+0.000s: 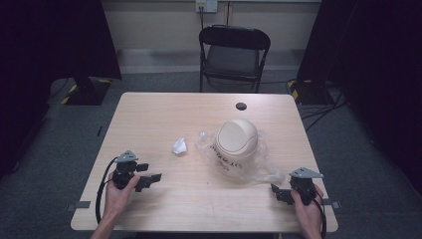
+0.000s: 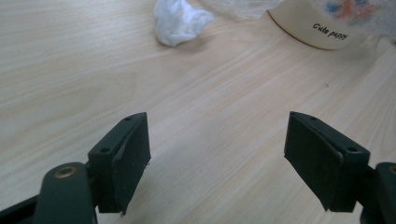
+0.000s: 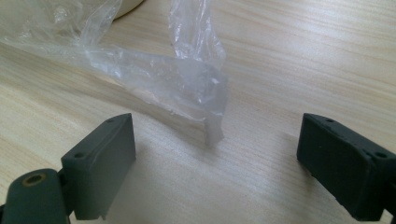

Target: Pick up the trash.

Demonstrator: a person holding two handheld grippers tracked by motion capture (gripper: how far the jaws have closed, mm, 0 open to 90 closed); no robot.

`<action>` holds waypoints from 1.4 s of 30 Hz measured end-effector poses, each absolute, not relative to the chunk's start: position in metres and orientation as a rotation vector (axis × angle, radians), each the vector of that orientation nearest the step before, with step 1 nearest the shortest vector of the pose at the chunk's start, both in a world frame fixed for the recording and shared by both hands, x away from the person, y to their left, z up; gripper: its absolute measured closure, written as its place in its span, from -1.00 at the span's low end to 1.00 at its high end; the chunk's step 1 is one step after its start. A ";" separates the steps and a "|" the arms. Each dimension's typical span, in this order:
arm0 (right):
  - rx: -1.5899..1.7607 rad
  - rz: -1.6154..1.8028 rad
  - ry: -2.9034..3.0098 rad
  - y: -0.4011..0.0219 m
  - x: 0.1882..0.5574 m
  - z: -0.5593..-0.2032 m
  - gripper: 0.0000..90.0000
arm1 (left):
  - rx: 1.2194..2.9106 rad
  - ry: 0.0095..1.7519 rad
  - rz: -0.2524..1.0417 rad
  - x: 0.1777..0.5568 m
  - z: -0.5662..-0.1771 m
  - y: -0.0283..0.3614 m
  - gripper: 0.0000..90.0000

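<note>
The left tongs [image 1: 149, 178] are hovering over the near left of the counter [image 1: 149, 114], jaws apart with nothing between them. The right tongs [image 1: 278, 193] are resting at the near right, jaws apart and empty, just short of the clear plastic bag [image 3: 187, 79]. That bag is lying around the cream bin [image 1: 237, 142] at centre-right. A crumpled white tissue [image 1: 179, 146] is sitting left of the bin.
</note>
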State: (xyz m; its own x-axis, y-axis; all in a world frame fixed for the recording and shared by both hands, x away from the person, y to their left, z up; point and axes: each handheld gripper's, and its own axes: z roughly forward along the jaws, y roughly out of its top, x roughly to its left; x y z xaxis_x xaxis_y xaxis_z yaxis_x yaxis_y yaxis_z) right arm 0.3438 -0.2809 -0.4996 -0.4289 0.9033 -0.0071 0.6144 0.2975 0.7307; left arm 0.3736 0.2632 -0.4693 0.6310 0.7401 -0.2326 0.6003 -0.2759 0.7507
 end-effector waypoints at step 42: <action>1.352 0.930 2.153 -0.281 0.344 -0.500 -0.76 | 1.953 0.700 0.171 0.449 -0.379 0.114 -0.61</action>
